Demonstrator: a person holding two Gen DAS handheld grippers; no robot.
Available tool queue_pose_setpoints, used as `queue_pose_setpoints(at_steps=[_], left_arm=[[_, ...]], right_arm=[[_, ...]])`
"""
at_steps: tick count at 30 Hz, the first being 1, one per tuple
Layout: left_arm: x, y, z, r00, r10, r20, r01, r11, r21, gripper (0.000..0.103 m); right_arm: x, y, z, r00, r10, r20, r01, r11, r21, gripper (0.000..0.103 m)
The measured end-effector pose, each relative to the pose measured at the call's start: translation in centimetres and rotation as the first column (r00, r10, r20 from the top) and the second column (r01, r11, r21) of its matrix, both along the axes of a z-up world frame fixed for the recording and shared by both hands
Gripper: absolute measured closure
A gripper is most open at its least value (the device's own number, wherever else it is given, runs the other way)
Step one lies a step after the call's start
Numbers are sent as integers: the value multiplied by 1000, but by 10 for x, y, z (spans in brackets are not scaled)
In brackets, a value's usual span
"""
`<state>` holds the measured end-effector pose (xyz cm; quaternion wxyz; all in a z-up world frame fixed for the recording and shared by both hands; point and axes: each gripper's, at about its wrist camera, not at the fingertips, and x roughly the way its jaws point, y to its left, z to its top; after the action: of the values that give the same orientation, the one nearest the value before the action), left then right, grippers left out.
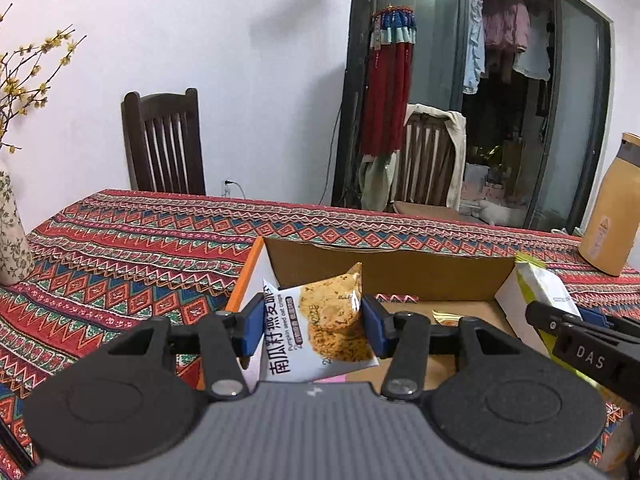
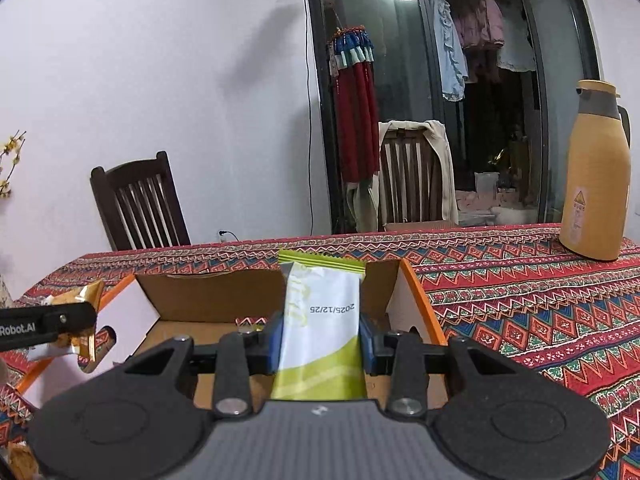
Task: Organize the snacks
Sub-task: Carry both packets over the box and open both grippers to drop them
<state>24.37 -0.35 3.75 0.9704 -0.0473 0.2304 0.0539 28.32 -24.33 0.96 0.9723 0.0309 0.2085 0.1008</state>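
Over the patterned table (image 1: pixel 120 248) and cardboard box (image 1: pixel 392 276), my left hand-held gripper (image 1: pixel 306 326) seemingly pinches an oat-crisp packet (image 1: pixel 324 328); my right hand-held gripper (image 2: pixel 322 340) clamps a green-white snack bar (image 2: pixel 322 312).

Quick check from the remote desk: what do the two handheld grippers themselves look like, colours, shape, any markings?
Both match: the left gripper and right gripper have a ribbed grey body, black linkage arms with silver pivot bolts, round black side discs and blue finger pads. White lettering marks the outer finger sides: "DAS" on the right, "Robot.AI" on the left. No cables, hands or sleeves show.
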Motion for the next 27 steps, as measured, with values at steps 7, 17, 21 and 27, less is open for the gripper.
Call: queue_pose_setpoints(at_steps=[7,17,21,27], left_arm=[[-15,-4,7,997,6,71,-6,1000,4,1],[-29,-7,17,993,6,118,-5,1000,-7,0],[-32,-5,18,992,7,126,-6,1000,-11,0],[-41,-6,23,988,0,156,2,1000,-13,0]], right_arm=[[-12,0,7,999,3,32,-3,1000,-4,26],[-29,0,17,996,-11,90,11,1000,-3,0],[-31,-2,19,995,-16,98,16,1000,0,0],[-35,-2,24,993,-21,118,21,1000,1,0]])
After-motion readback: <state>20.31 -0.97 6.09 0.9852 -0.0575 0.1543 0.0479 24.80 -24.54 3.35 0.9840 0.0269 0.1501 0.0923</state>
